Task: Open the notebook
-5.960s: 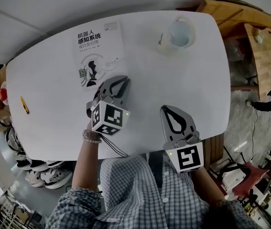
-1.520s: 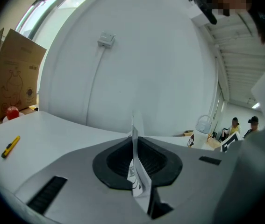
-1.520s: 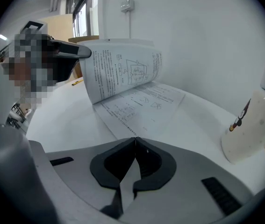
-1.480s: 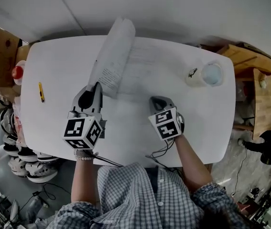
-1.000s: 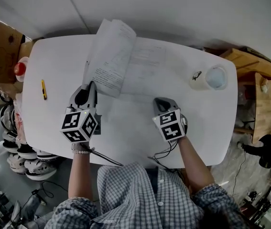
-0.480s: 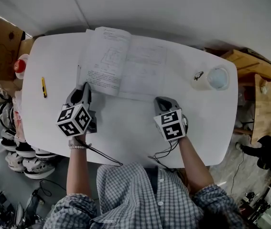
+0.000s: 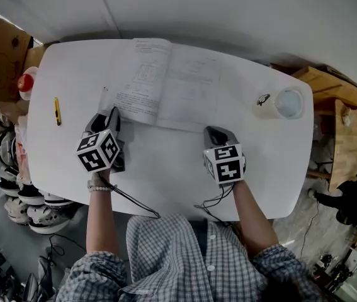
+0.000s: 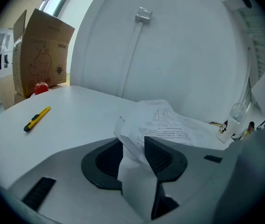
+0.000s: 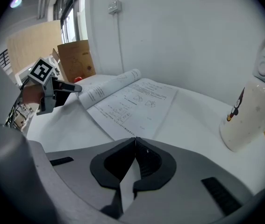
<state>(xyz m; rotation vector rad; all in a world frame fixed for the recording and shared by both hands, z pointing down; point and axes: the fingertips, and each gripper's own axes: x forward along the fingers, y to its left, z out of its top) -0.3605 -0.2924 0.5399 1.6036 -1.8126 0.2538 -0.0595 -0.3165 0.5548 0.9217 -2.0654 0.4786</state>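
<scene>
Table (image 7: pixel 165 168): R gripper (image 7: pixel 214 133) tilted down, shut

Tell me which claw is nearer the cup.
Right. The right claw, shut, sits at the book's near right corner, with the cup off to its right. The left claw, jaws just opened around a page, is across the book.

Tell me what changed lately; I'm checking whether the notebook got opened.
The notebook, closed at first, now lies open: the left gripper laid the lifted pages down leftward, and its jaws have just been opening, a page corner between them. The right gripper stayed shut by the right page; cup and yellow cutter unmoved.
</scene>
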